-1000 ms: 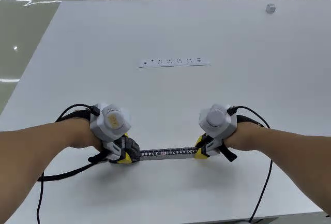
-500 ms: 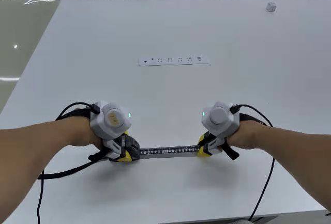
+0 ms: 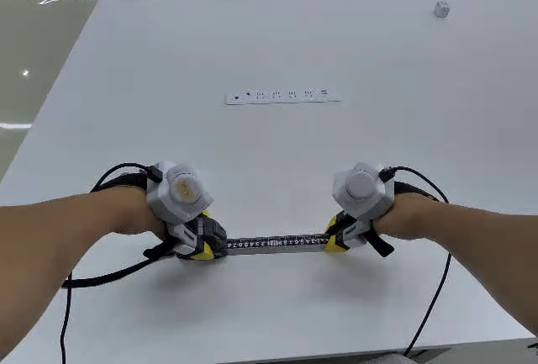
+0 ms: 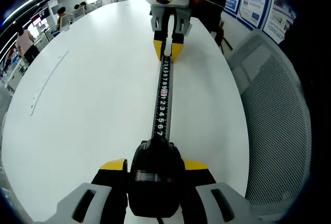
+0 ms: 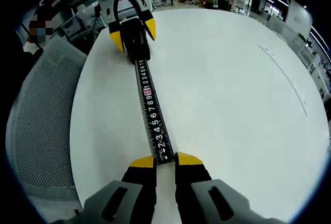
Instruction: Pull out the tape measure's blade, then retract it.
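Near the front edge of the white table (image 3: pixel 361 53), the left gripper (image 3: pixel 200 251) is clamped on the tape measure case (image 4: pixel 156 175). The right gripper (image 3: pixel 335 243), jaws nearly closed, pinches the end of the blade (image 3: pixel 273 243), which runs straight between them.

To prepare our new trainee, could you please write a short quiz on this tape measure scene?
1. True or false: the blade is fully retracted.
2. The left hand-held gripper grips: A) the tape measure's case, B) a cup, C) nothing.
3. What does the right hand-held gripper pinch?
Key: 1 false; 2 A; 3 the blade's tip.
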